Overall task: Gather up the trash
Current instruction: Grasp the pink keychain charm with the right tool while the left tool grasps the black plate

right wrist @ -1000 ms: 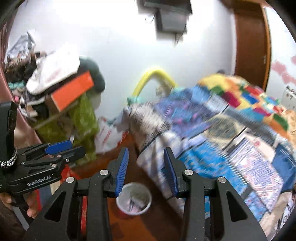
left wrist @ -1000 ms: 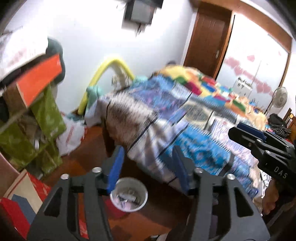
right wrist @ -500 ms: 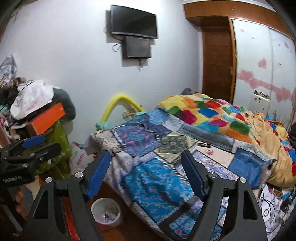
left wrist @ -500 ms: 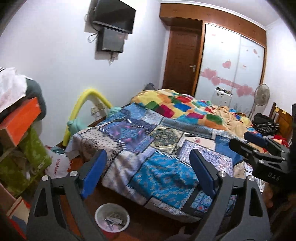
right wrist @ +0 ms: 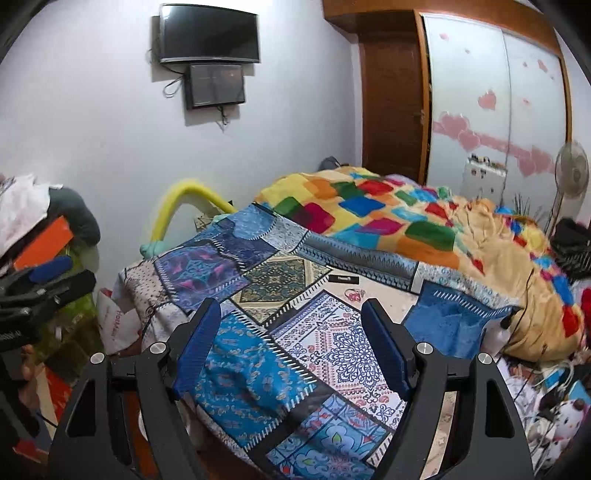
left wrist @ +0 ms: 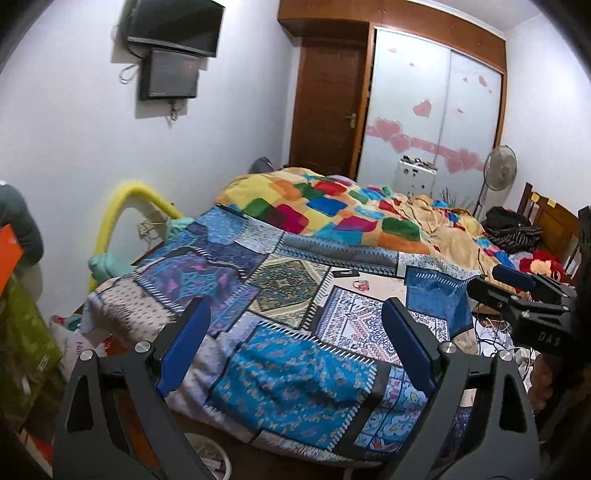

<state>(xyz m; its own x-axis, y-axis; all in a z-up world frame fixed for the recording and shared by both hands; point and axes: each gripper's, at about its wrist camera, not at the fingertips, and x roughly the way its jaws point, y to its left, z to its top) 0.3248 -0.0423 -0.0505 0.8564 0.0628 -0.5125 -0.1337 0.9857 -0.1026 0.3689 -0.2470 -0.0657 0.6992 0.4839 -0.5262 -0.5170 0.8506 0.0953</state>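
My left tongs [left wrist: 295, 347] and right tongs [right wrist: 291, 343] are both spread wide, gripping nothing, above the bed [right wrist: 332, 332] edge; floor [left wrist: 258, 458] below.

Two grippers: left [left wrist: 295, 349], right [right wrist: 291, 345], each with two blue pads [left wrist: 183, 345]; two screens upper left, a TV [right wrist: 208, 33] and a smaller monitor [right wrist: 216, 84] under it. One bed [right wrist: 295, 295]; two covers, a patchwork quilt [left wrist: 258, 295] and a checked blanket [left wrist: 332, 210]; one fan [left wrist: 498, 173]; one door [left wrist: 327, 107]; one yellow tube [left wrist: 122, 206].
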